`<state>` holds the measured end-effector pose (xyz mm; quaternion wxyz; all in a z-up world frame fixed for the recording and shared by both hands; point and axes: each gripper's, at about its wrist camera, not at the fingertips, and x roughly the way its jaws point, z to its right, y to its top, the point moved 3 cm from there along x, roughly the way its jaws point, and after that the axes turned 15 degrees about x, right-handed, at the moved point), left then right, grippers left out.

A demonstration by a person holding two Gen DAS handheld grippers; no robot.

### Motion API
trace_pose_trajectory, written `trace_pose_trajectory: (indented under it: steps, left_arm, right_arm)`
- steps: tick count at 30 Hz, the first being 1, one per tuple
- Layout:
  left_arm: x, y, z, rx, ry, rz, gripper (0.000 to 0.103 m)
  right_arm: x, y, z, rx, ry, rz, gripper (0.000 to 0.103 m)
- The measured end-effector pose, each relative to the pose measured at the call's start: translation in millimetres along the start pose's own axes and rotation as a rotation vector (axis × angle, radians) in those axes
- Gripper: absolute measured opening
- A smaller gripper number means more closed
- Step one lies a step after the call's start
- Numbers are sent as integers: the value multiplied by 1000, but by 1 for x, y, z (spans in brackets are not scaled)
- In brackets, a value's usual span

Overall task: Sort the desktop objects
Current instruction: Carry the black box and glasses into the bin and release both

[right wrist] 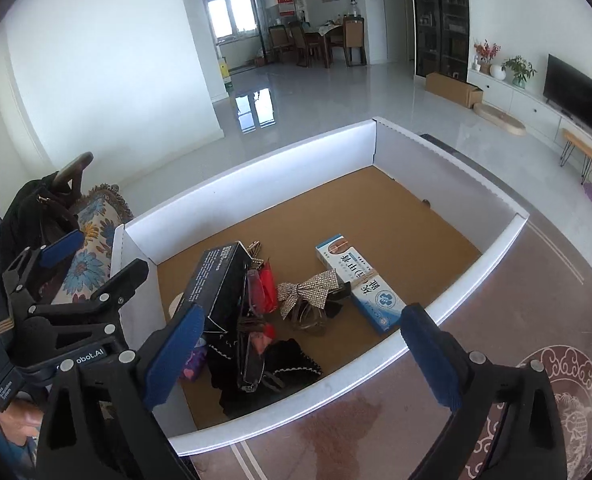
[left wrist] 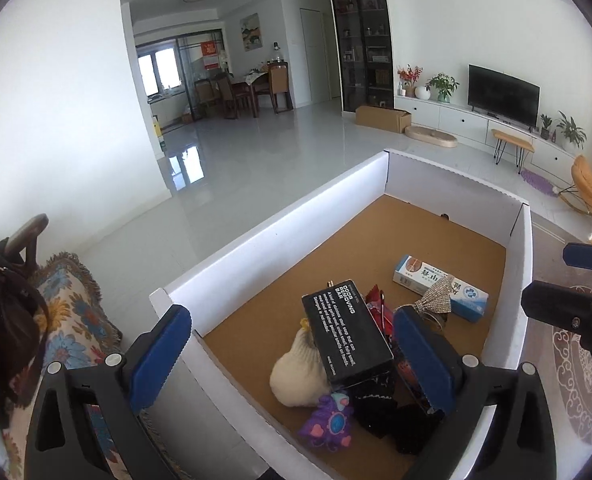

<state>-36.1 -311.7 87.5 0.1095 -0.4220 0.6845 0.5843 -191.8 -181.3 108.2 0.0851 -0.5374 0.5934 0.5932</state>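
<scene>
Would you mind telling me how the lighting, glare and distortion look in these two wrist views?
Left wrist view: strong fisheye bending, dark vignetted corners, window glare on the floor, print on the black box stays readable. Right wrist view: same curvature, similar floor glare, box wall brightly lit, near gripper fingers slightly soft.

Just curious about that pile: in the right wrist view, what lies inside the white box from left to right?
Black printed carton → red packet → silver rhinestone bow → white-and-blue medicine box.

Glossy grey floor (left wrist: pixel 255 152), white walls (left wrist: pixel 55 100)
</scene>
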Motion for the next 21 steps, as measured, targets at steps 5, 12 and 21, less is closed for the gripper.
trace_pose_trajectory:
  steps: [5, 12, 21]
  left_arm:
    - [-8, -9, 2, -28, -90, -59, 103]
    - [-14, -14, -8, -82, -47, -67, 103]
    - [-12, -16, -20, -174, -73, -40, 103]
  right_arm:
    - [-5, -5, -13, -58, -38, -24, 103]
    - [-5, -5, -18, -95, -86, 1, 103]
    - [8, -8, -10, -73, -107, -13, 103]
